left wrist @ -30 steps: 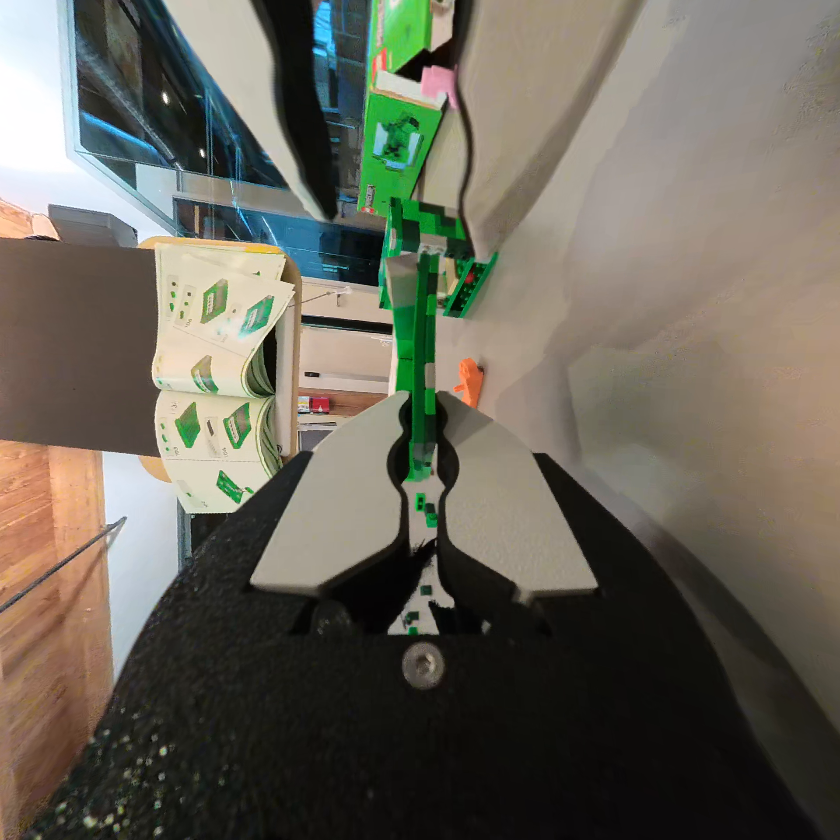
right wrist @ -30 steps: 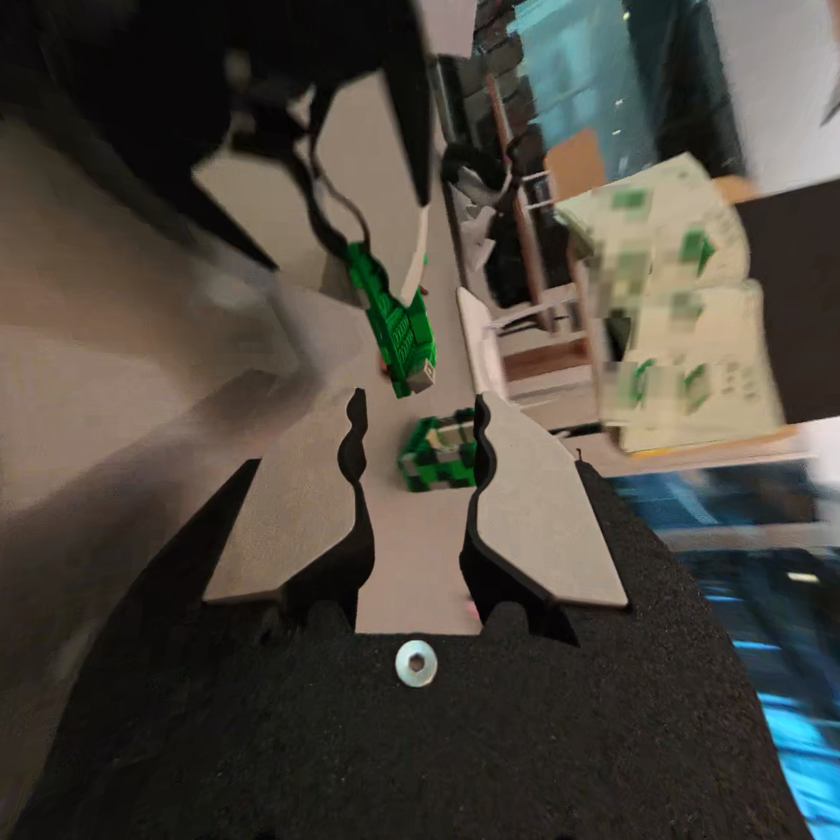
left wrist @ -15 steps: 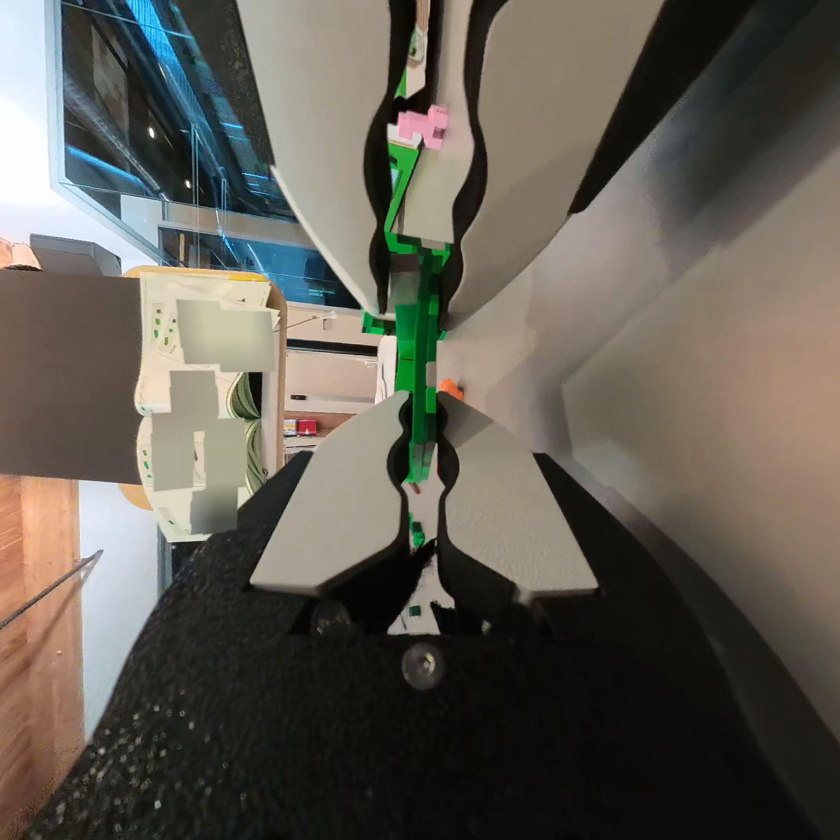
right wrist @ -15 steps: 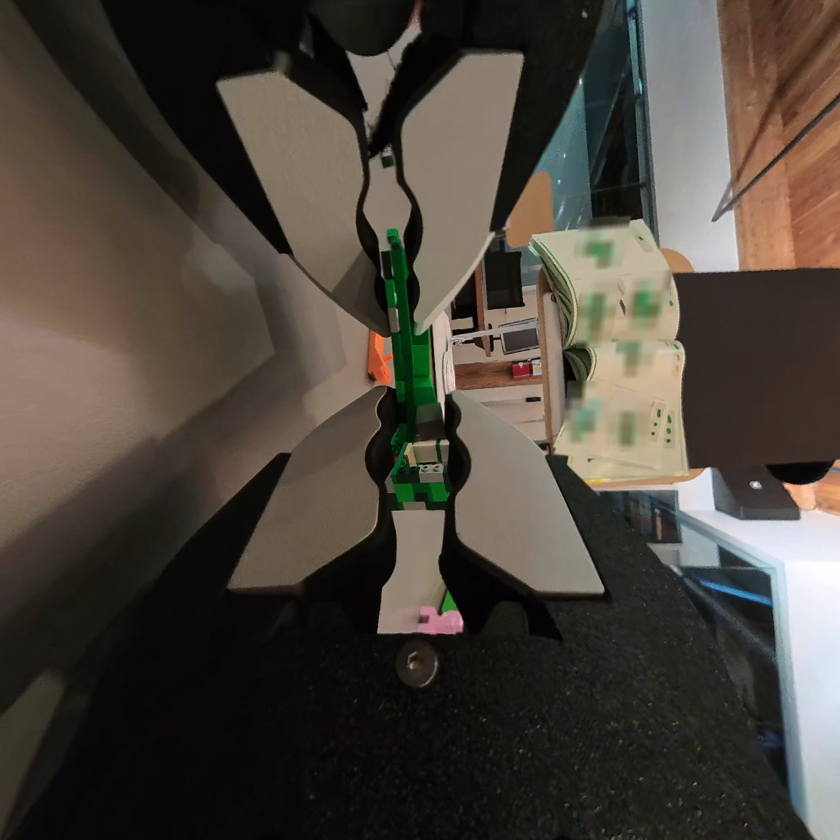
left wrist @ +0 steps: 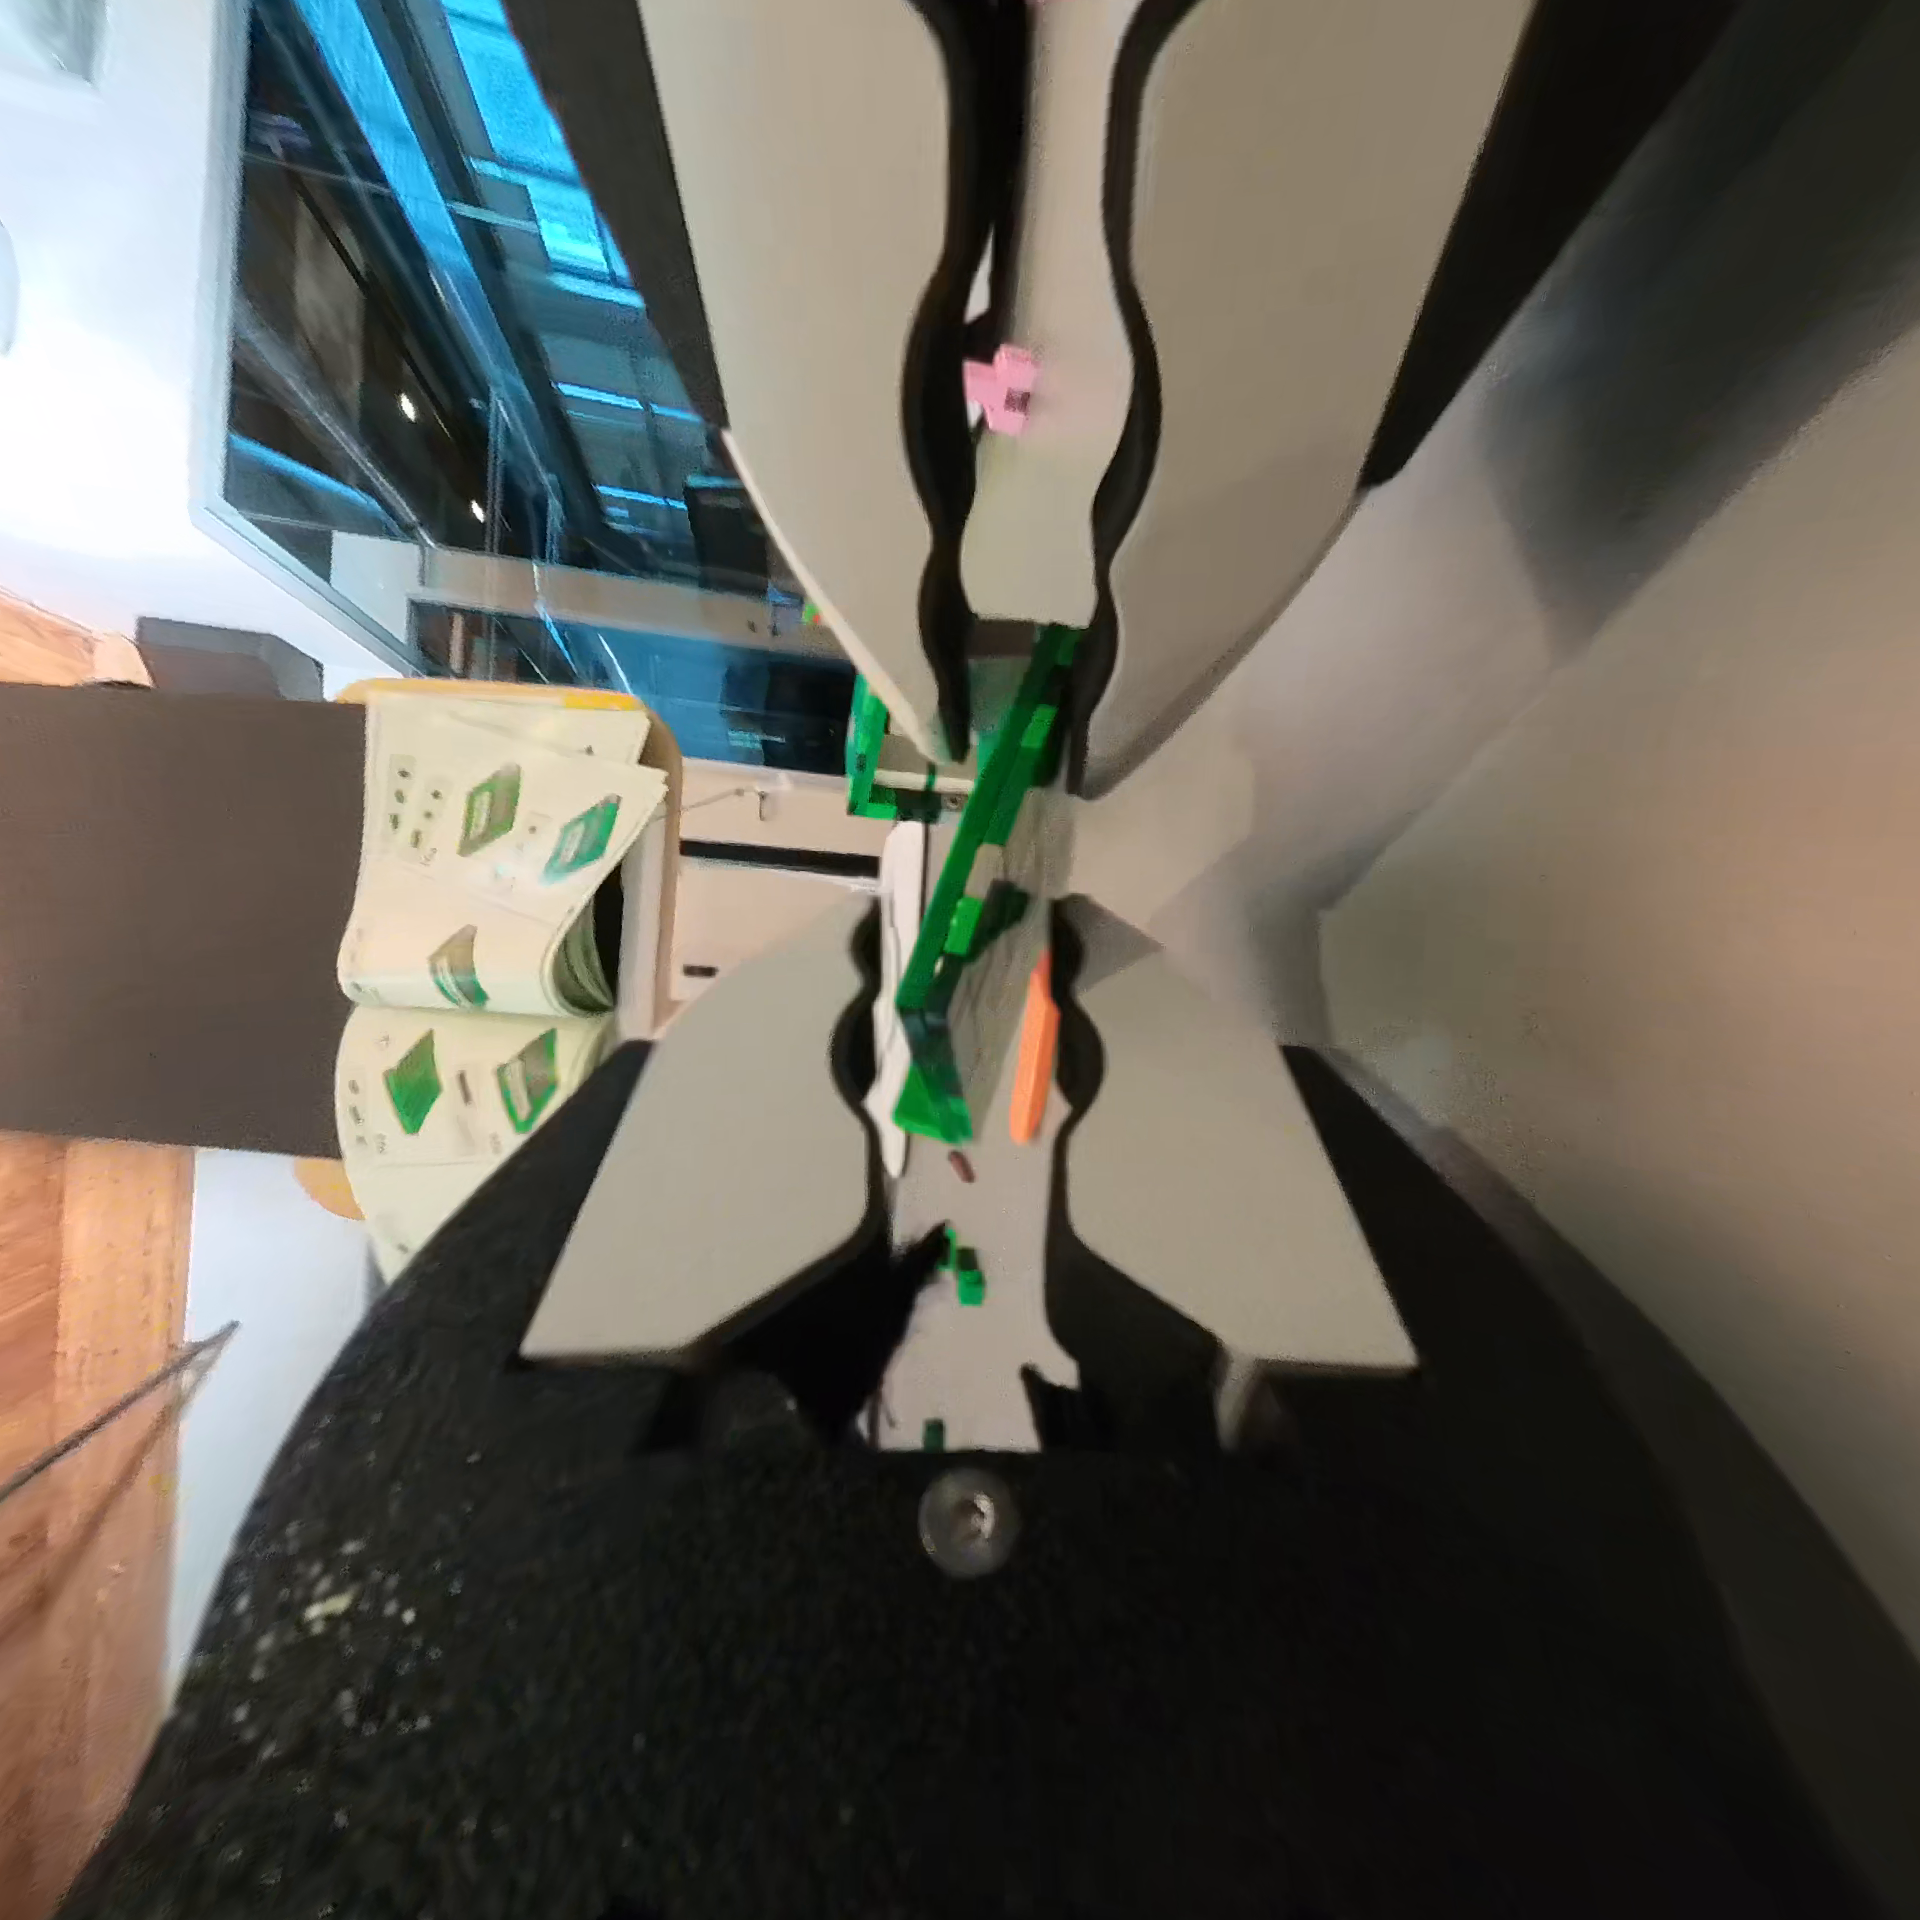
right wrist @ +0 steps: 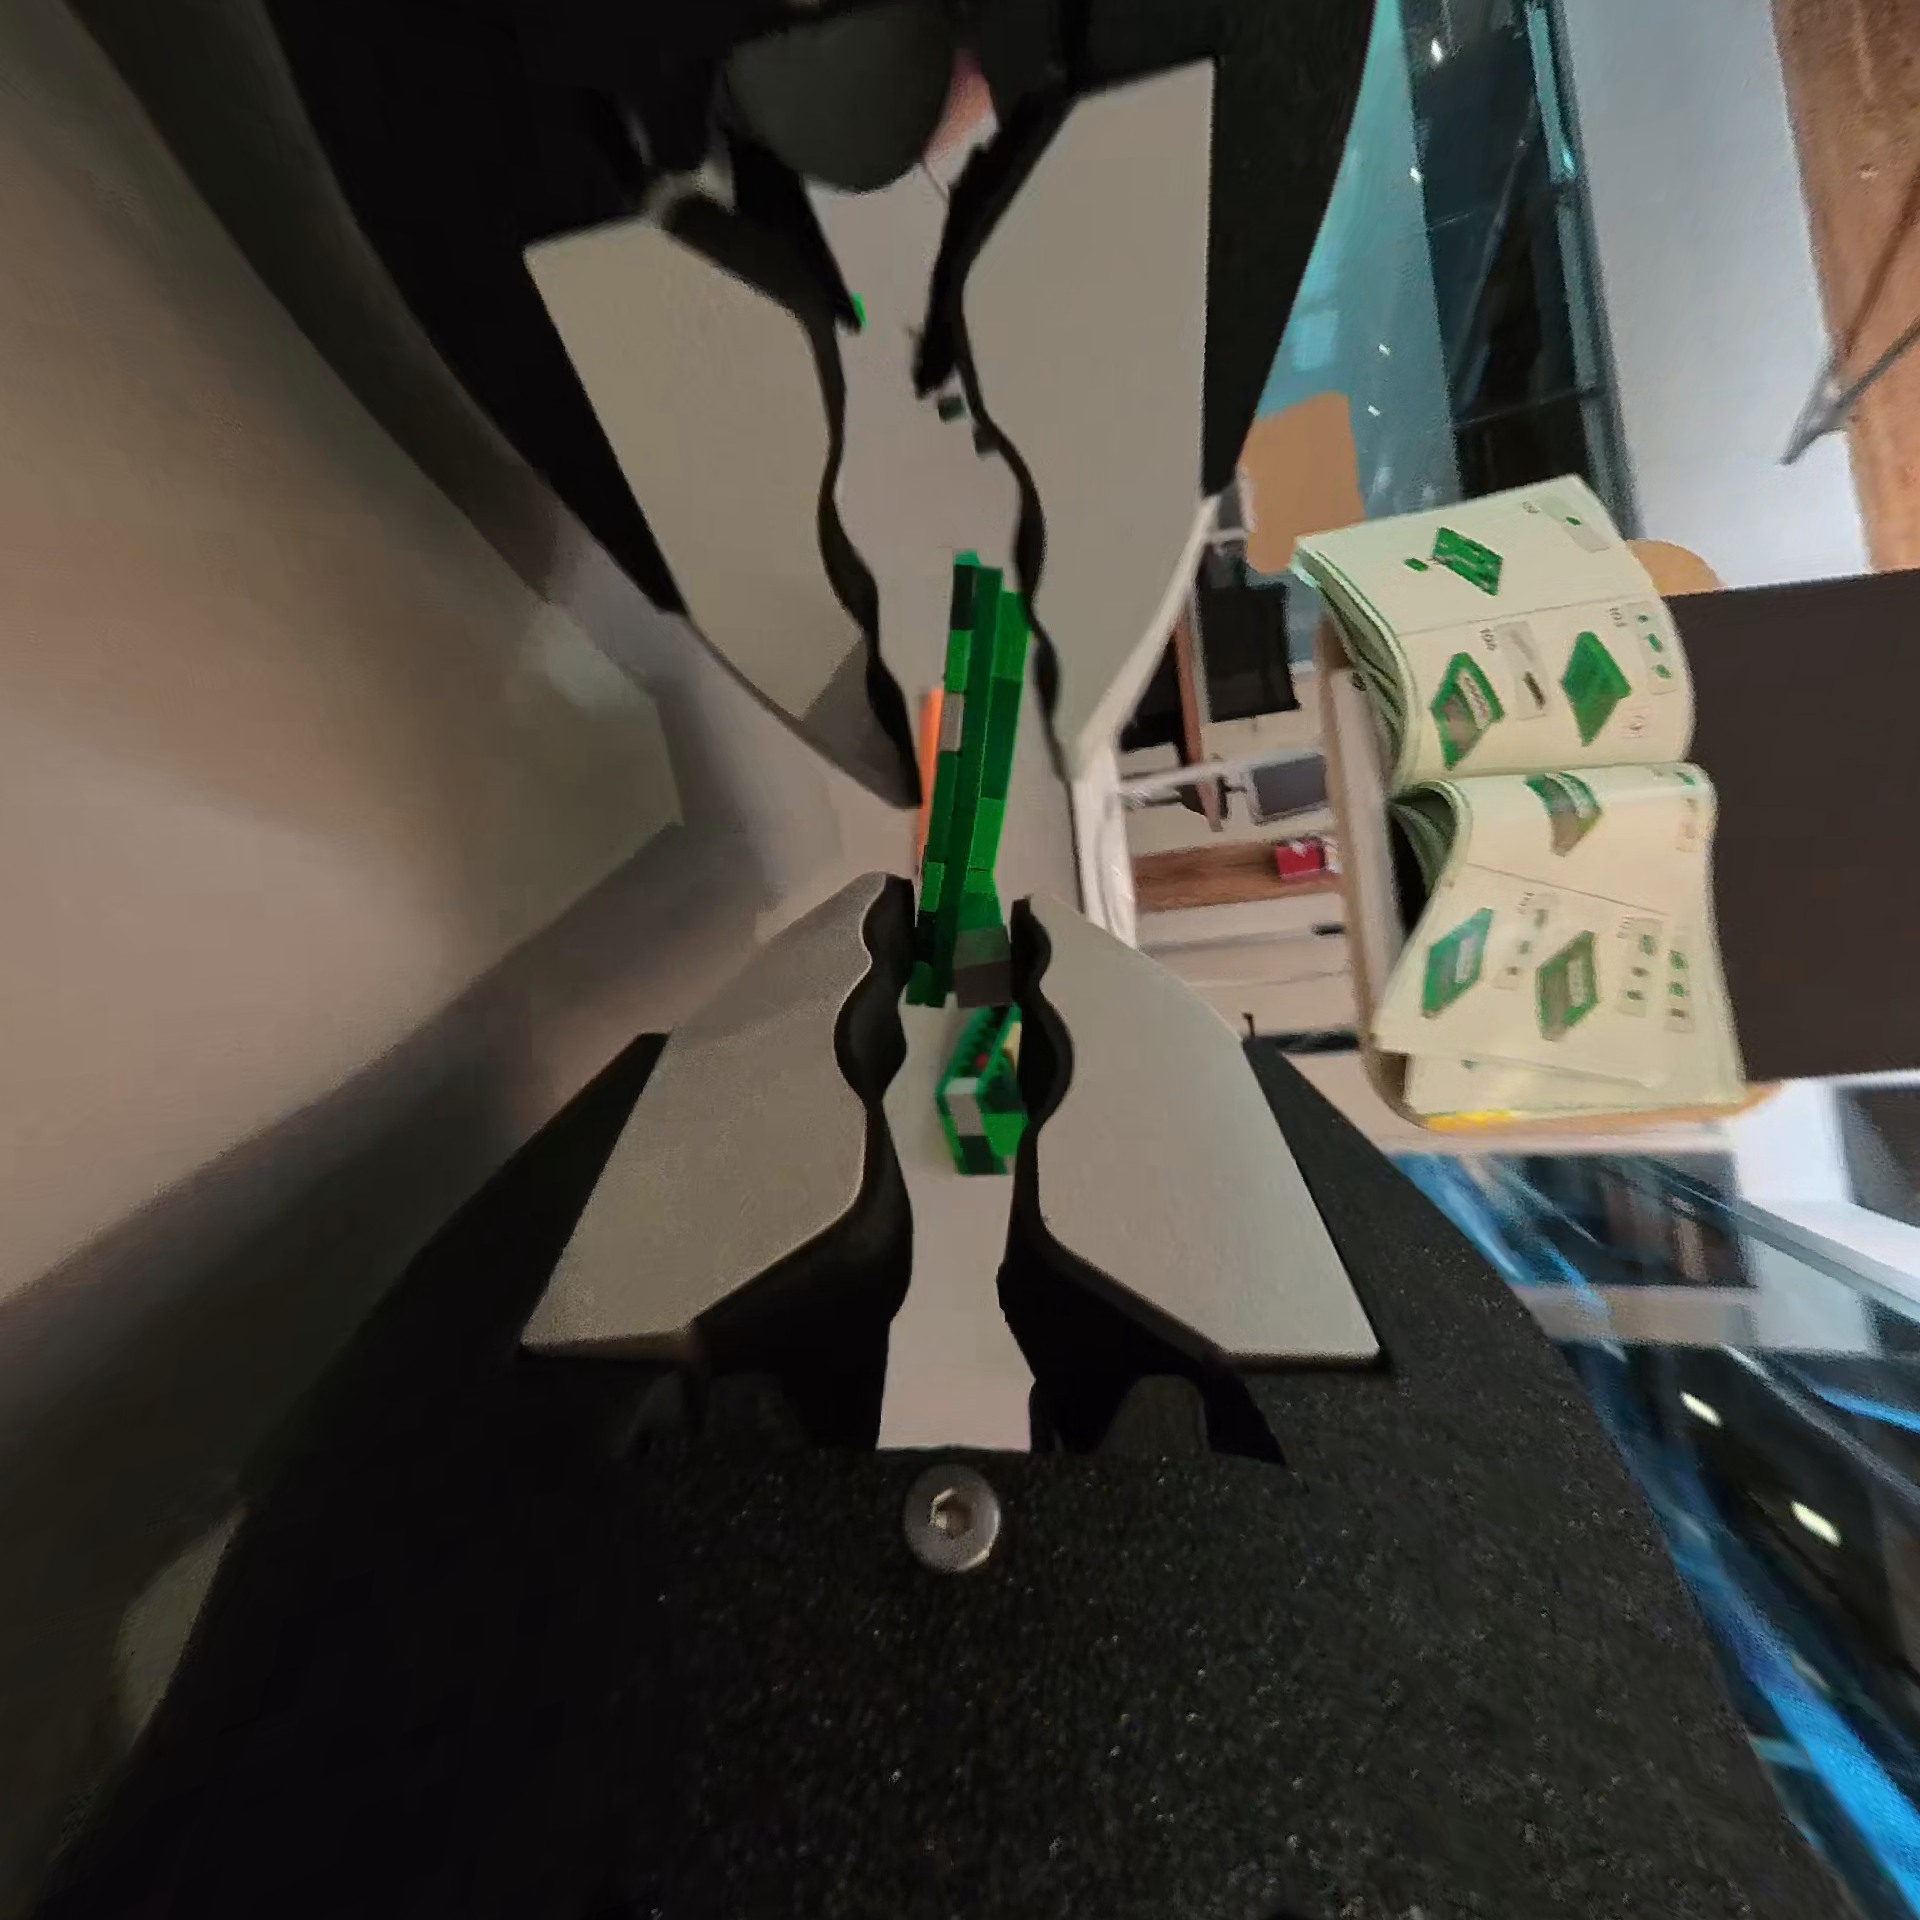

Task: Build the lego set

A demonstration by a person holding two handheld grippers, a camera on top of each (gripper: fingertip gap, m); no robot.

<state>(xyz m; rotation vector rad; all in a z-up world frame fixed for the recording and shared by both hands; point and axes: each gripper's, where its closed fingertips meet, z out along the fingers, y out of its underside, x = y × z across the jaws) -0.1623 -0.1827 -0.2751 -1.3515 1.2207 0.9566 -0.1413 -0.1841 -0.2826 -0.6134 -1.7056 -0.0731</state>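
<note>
facing each other tip to tip, the two grippers meet over the grey table; the right gripper is clamped on the near end of a flat green lego panel held on edge; the left gripper has its jaws apart, the panel's far end lying loose in the gap; beyond the right gripper's fingertips, inside its jaws, sits a small green block assembly; an orange piece lies just beside the panel; an open instruction booklet stands off to the side.
</note>
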